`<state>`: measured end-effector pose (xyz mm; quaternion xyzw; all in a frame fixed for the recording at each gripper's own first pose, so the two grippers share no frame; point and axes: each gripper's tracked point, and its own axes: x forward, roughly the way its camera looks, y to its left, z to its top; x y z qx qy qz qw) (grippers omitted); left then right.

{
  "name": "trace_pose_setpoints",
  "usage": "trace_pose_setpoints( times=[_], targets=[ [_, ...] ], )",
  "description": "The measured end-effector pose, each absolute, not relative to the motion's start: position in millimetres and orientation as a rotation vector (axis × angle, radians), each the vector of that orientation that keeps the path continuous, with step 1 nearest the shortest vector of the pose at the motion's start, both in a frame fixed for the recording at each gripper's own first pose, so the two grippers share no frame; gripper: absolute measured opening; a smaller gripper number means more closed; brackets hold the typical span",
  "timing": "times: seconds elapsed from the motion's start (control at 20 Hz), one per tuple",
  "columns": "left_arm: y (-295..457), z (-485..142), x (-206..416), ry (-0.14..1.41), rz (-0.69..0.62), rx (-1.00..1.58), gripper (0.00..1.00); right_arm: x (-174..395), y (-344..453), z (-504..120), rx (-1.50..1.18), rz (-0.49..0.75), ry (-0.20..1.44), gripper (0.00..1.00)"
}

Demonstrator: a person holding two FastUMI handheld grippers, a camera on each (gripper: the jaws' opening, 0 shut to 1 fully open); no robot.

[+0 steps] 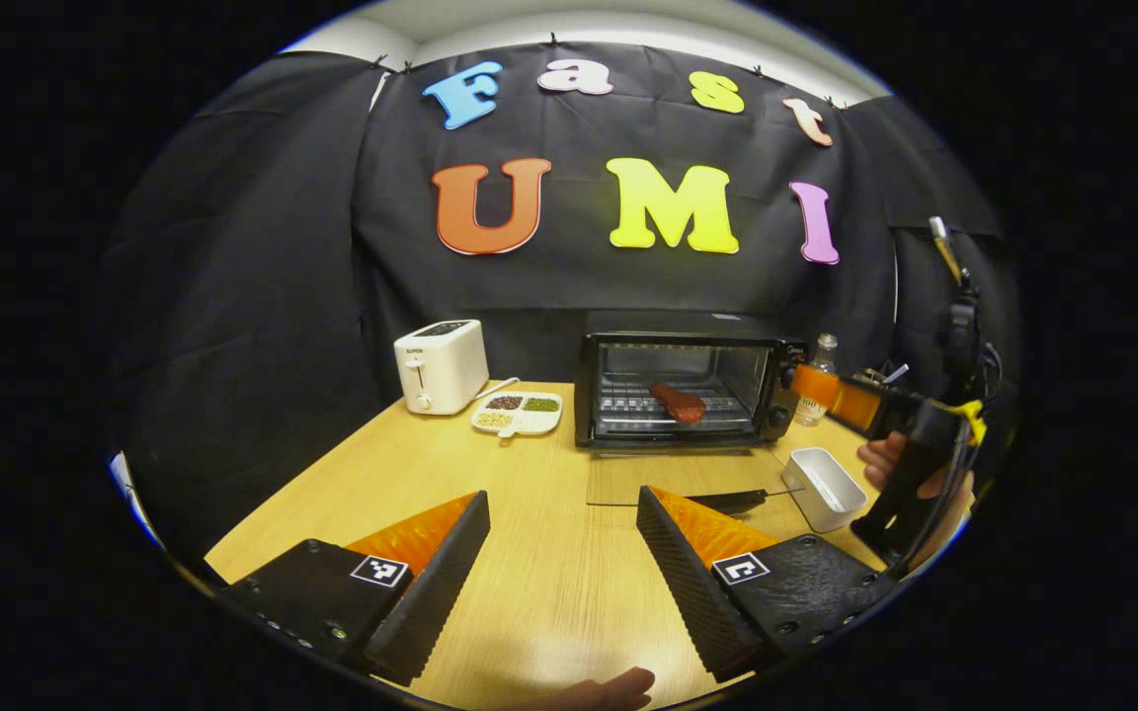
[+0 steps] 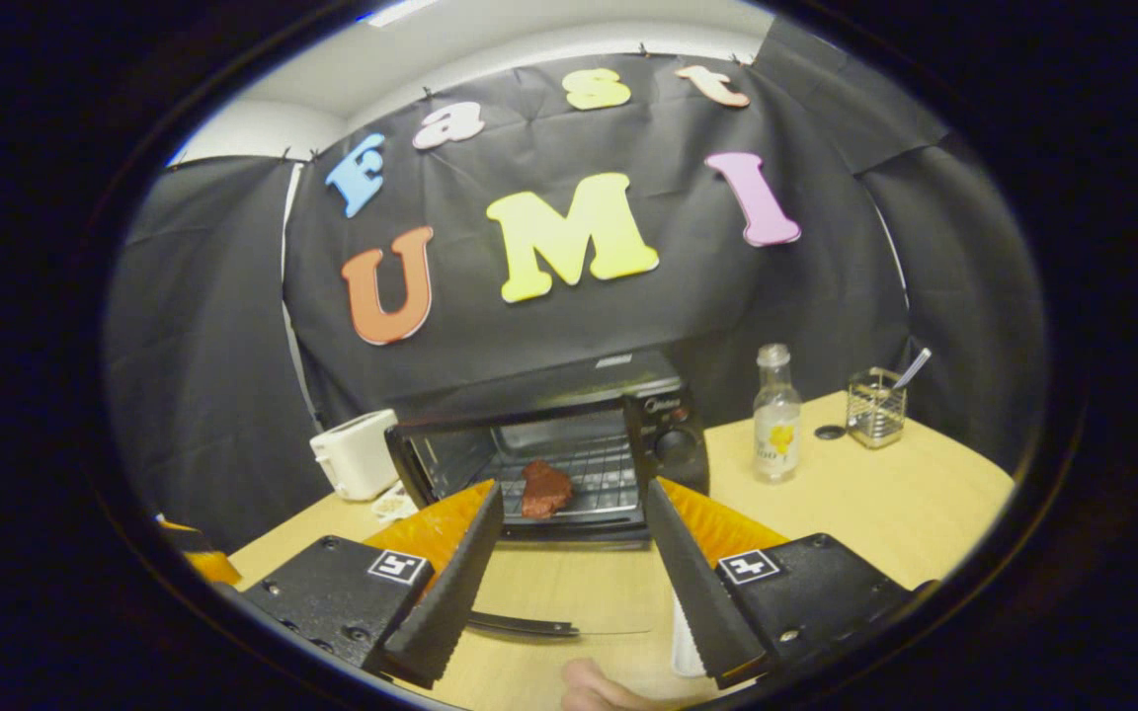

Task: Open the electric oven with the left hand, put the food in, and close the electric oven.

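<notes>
On the tabletop point(image 1: 549, 583): smooth pale wood.
Oven point(image 1: 688, 380): boxy, glass door lowered flat, wire rack.
Food point(image 1: 680, 402): reddish slab on rack.
Left tool point(image 1: 563, 553): ridged fingers spread, nothing held.
Right tool point(image 2: 575, 583): spread, nothing held.

The table point(image 1: 549, 553) looks like pale, matt wood grain, and the oven point(image 1: 688, 390) has a dark casing, a clear glass door point(image 1: 673, 479) lying open and a metal wire rack point(image 1: 643, 405). The toaster point(image 1: 441, 365) is smooth white plastic. In the right gripper view the bottle point(image 2: 776, 415) is clear glass, the holder point(image 2: 875, 408) is wire mesh, and the fingers point(image 2: 450, 583) are ridged.
</notes>
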<state>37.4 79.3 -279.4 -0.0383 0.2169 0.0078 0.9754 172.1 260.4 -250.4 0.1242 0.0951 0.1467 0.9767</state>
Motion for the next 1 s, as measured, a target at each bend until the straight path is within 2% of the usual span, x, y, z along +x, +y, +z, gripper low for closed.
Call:
trace_pose_setpoints(
  times=[0.3, 0.4, 0.75, 1.0],
  targets=[
    [25.2, -310.4, 59.8, 0.513, -0.079, -0.081, 0.96, 160.3, 195.0, -175.0, 0.162, 0.260, 0.063, 0.93],
    [5.9, -317.7, 65.6, 0.530, -0.113, -0.079, 0.96, 152.9, 176.8, -160.3, 0.138, 0.239, 0.049, 0.90],
    [-55.9, -347.2, 82.4, 0.605, -0.223, -0.081, 0.96, 143.5, 111.7, -100.0, 0.104, 0.184, 0.030, 0.93],
    [-72.8, -378.7, 96.6, 0.680, -0.230, -0.057, 0.96, 137.6, 76.9, -73.0, 0.090, 0.132, -0.038, 0.92]
  ],
)
